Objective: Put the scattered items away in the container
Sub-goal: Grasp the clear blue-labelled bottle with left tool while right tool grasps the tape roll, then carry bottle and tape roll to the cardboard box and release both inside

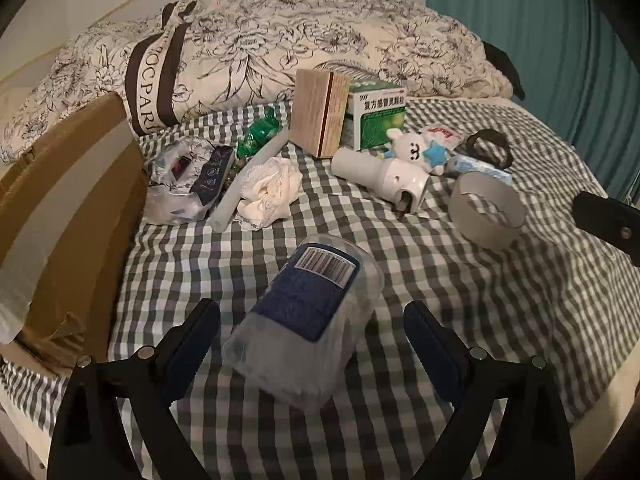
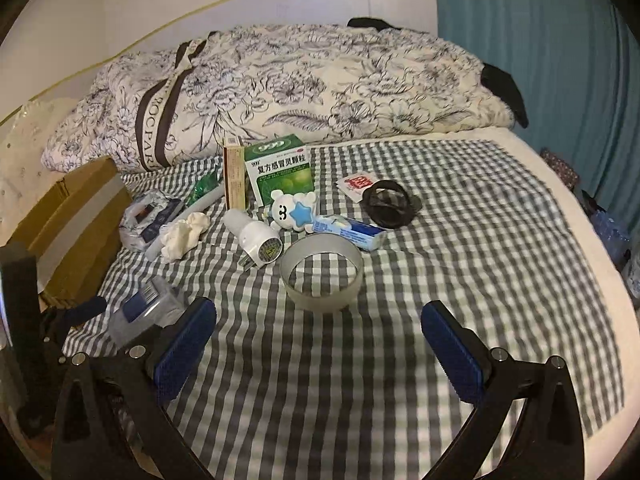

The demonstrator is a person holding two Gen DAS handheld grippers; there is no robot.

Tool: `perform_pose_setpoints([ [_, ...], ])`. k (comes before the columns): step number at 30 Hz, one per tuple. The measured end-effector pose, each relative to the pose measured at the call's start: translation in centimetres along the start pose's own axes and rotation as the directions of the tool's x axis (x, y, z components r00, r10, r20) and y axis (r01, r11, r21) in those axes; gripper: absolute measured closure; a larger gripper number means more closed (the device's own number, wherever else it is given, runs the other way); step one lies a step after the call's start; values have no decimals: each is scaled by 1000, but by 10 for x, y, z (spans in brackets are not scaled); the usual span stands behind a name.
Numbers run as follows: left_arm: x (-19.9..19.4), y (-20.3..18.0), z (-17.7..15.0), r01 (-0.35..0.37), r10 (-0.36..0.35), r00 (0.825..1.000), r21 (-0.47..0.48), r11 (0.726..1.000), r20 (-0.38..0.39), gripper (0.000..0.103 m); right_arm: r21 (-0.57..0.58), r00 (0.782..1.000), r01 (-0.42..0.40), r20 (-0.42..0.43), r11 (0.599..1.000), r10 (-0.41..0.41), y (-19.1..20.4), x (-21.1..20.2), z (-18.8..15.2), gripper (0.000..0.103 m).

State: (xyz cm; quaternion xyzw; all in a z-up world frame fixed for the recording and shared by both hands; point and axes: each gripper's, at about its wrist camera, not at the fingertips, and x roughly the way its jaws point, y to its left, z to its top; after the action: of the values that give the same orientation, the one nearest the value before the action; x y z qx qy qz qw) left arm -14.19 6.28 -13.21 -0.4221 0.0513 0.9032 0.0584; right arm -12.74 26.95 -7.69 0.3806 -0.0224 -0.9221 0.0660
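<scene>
1. A brown cardboard box (image 1: 68, 216) stands open against the left edge of a bed covered in a green-and-white checked sheet (image 1: 460, 320); its inside cannot be seen from either wrist camera, so its contents cannot be told

2. The left gripper (image 1: 312, 340) hangs with its jaws spread wide on either side of a clear plastic pack (image 1: 308, 328) bearing a dark blue label and a barcode (the pads stand clear of its sides and grip nothing); the pack lies flat on the sheet, just beside the box

3. The right gripper (image 2: 320, 344) is likewise fully open and empty, poised above bare sheet, with a wide roll of tape (image 2: 322, 276) lying flat just ahead of its fingers

4. Scattered beyond: a white plug-in adapter (image 2: 256, 240) on its side, a white plush toy (image 2: 292, 210) with a blue star, a green medicine box (image 2: 280, 174) standing beside a tan carton (image 2: 234, 178), a blue-and-white tube (image 2: 352, 232), a black strap loop (image 2: 386, 202), a small red-and-white sachet (image 2: 356, 184), crumpled tissue (image 2: 182, 236), a pale rod (image 1: 248, 180) and a crinkled plastic bag (image 1: 180, 180) holding dark packets

5. A bunched floral duvet (image 1: 280, 48) fills the far end of the bed, below a teal curtain (image 1: 540, 40)
</scene>
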Motion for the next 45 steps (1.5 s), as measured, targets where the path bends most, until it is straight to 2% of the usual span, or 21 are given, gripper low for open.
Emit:
perform_pose_setpoints([
  [2, 8, 1, 2, 3, -2, 1000, 2, 1000, -12, 10, -4, 1000, 1, -20, 1000, -1, 0, 15, 3, 0],
  [4, 18, 3, 2, -10, 10, 1000, -2, 1000, -26, 20, -10, 999, 7, -42, 1000, -8, 1, 32, 6, 0],
  [15, 38, 1, 0, 9, -9, 999, 8, 1000, -49, 32, -11, 993, 37, -112, 999, -38, -4, 90, 12, 0],
  [21, 47, 5, -4, 19, -20, 998, -16, 1000, -64, 38, -26, 982, 71, -176, 997, -74, -1, 120, 11, 1],
  [23, 46, 5, -4, 18, -19, 998, -18, 1000, -60, 38, -28, 976, 82, -200, 996, -86, -2, 130, 11, 11],
  [25, 44, 6, -4, 13, -15, 998, -25, 1000, -57, 38, -16, 977, 54, -207, 998, -57, -3, 134, 10, 20],
  [29, 39, 10, -5, -14, 12, 998, -37, 999, -55, 38, -27, 981, 54, -184, 998, -58, 0, 122, 9, 21],
  [35, 16, 17, -4, -42, 40, 999, -65, 997, -37, 38, -15, 990, 32, -134, 999, -33, 7, 79, 10, 21],
  [45, -65, 21, 11, -47, 53, 995, -71, 996, 84, 38, -22, 999, -14, -48, 1000, 13, 29, -12, 11, 21],
])
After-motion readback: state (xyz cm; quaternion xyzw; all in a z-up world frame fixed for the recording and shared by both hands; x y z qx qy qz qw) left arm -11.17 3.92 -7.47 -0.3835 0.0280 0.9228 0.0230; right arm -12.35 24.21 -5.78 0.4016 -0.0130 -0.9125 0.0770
